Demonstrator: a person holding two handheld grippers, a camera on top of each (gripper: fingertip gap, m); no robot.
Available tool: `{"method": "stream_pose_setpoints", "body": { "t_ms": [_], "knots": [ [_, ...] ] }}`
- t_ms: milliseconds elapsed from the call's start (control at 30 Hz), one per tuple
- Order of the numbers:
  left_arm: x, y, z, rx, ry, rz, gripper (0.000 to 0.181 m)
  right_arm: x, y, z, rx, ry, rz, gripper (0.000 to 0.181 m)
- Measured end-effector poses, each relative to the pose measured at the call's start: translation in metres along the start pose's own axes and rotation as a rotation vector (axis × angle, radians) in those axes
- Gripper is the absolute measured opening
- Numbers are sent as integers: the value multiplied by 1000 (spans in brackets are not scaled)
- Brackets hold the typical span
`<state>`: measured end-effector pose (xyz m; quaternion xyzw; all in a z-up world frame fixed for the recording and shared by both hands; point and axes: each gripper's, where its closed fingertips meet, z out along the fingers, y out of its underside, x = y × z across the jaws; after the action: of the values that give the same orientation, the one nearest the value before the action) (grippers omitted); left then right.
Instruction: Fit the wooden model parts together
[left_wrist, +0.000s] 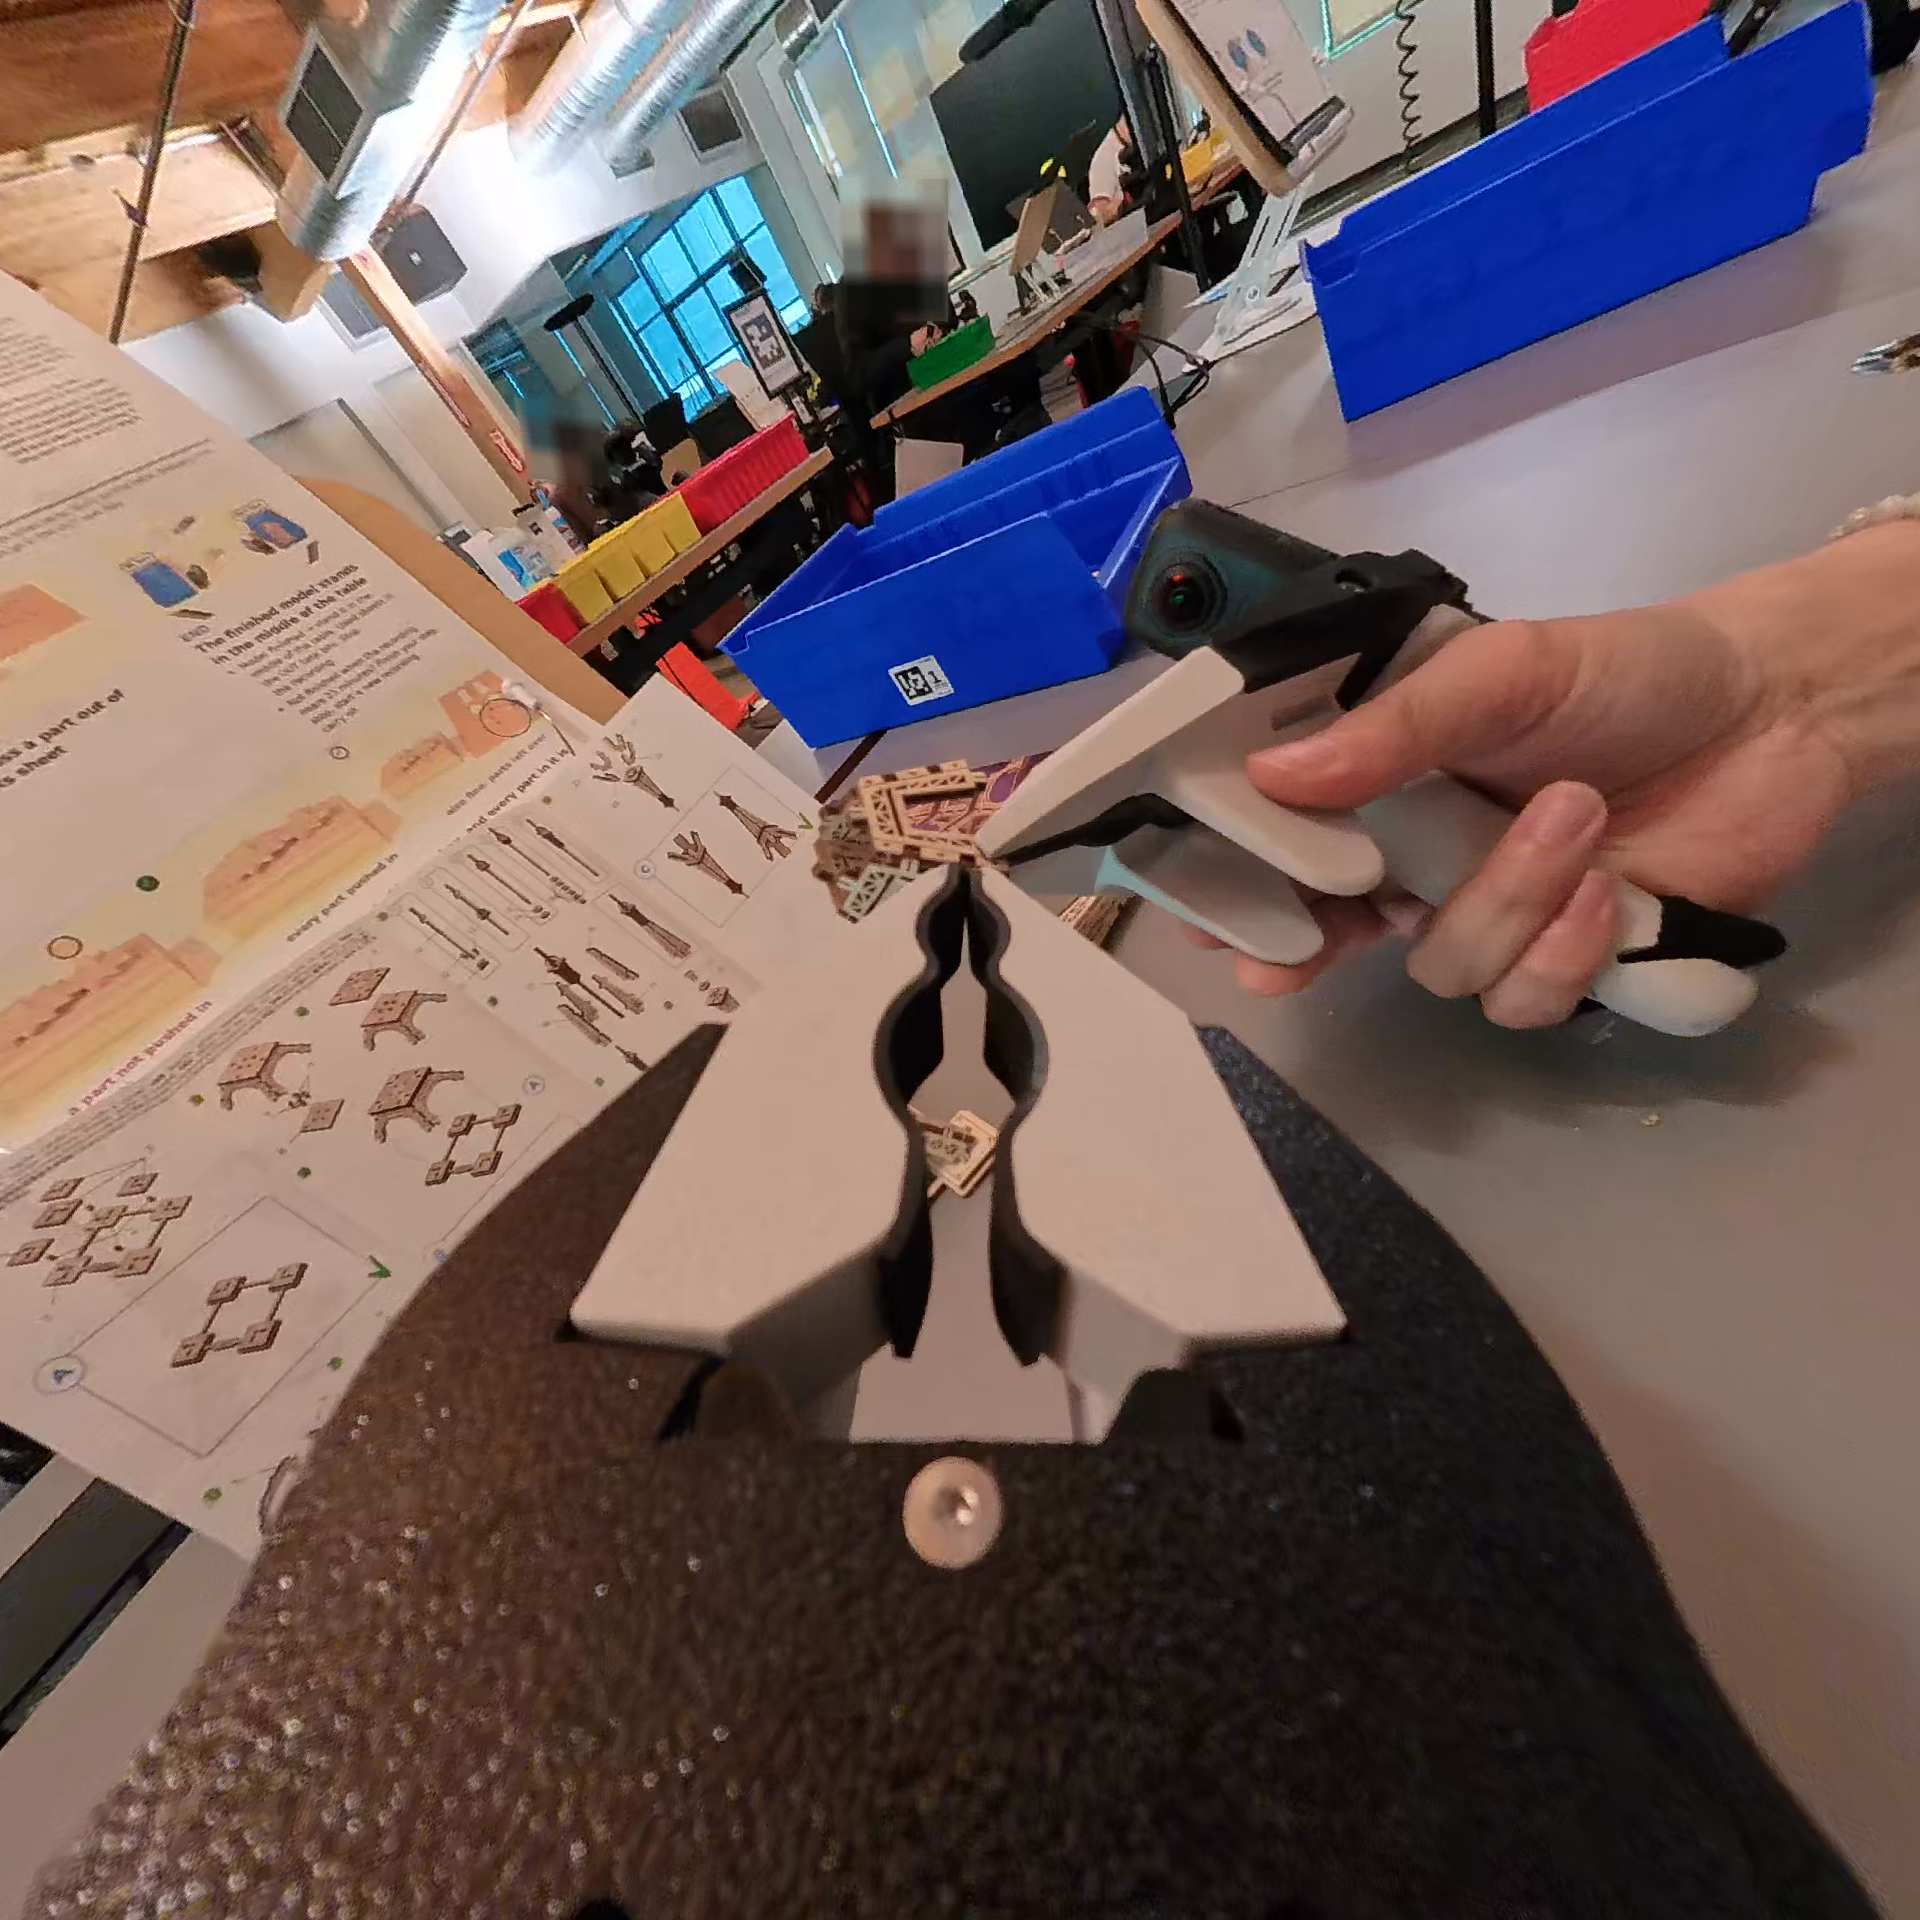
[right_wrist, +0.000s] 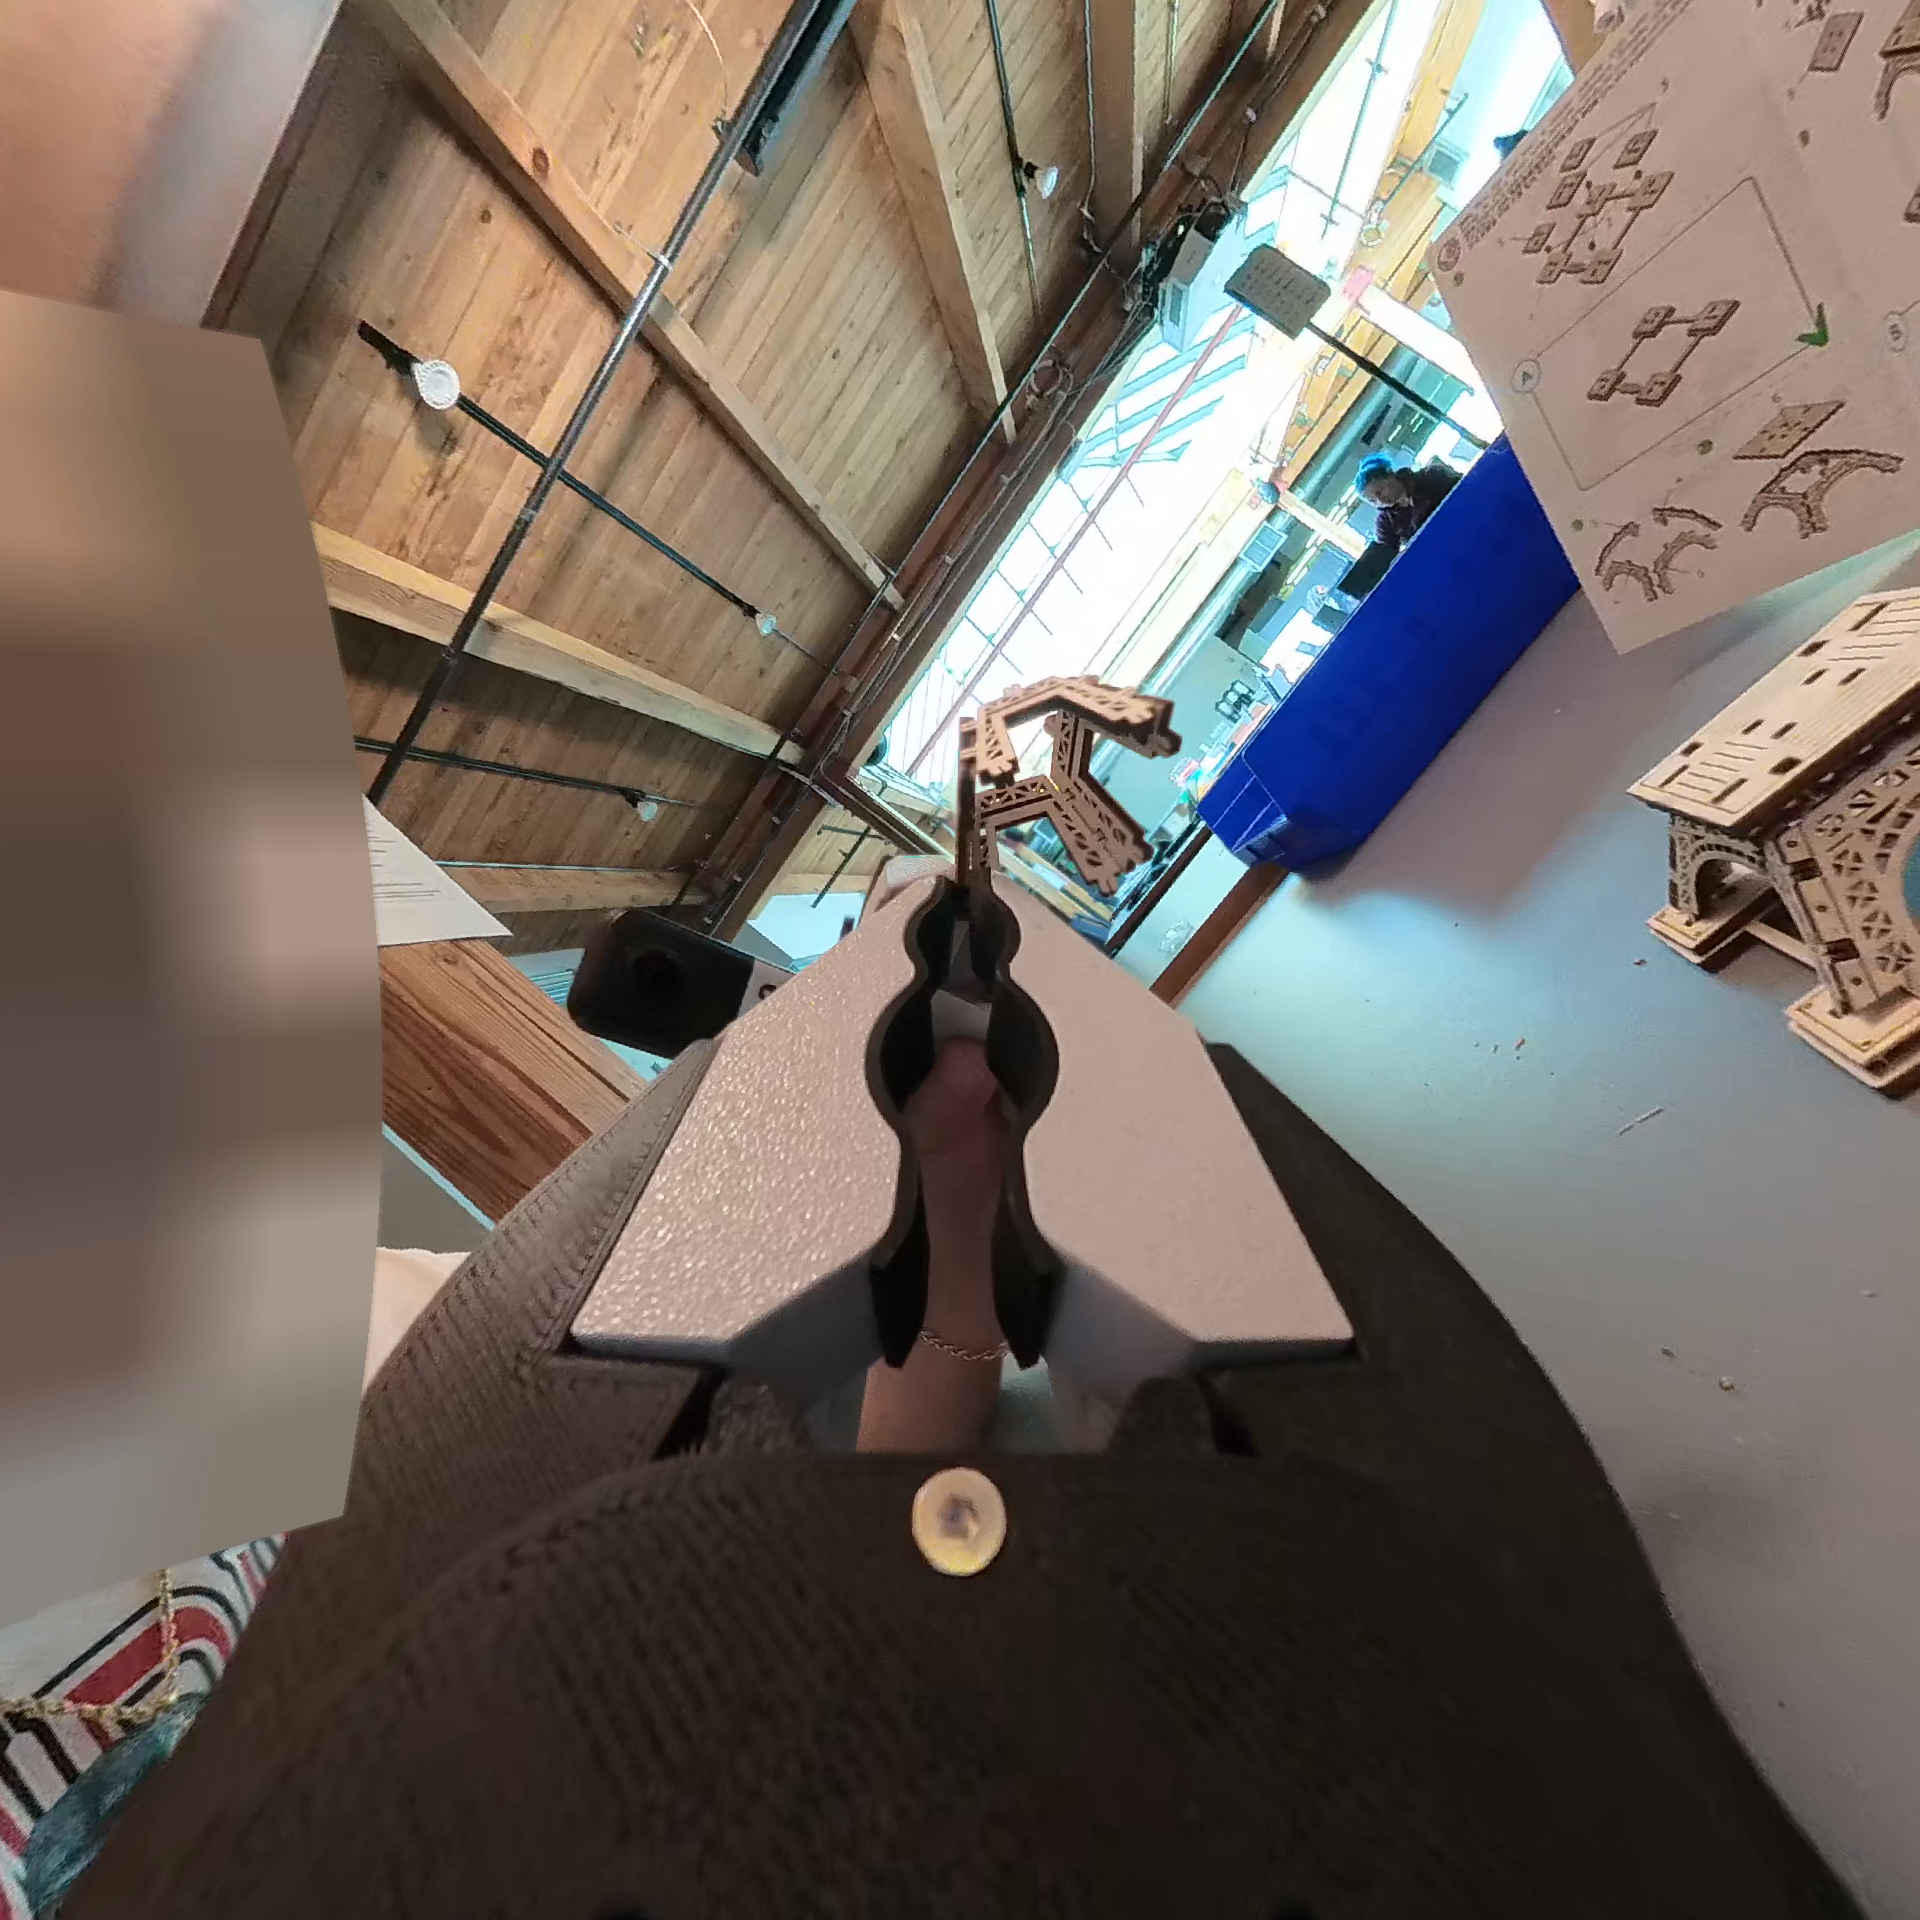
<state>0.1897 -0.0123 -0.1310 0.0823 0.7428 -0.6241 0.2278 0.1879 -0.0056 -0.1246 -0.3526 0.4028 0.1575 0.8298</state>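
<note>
- The left tool has its tips closed on the lattice piece, a small wooden frame part, just in front of the tips.
- The right tool is also closed on the same lattice piece; in the left wrist view its tips meet the piece from the right side.
- A hand holds the right tool's handle.
- A small wooden part lies on the bench, below the left tool's fingers.
- The tower base, already built, stands on the bench to the right of the right tool, well apart.
- Instruction sheets stand to the left of the left tool.
- A blue bin sits beyond the tips.
</note>
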Motion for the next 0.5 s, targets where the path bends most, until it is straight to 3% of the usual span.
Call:
{"method": "stream_pose_setpoints", "body": {
  "t_ms": [367,500],
  "knots": [
    [0,4,0,-6,29,-33,0,3,1,0,-9,1,-15,2],
    [-8,-14,-1,144,41,-303,0,-16,-8,2,15,-86,-117,1]
  ]
}}
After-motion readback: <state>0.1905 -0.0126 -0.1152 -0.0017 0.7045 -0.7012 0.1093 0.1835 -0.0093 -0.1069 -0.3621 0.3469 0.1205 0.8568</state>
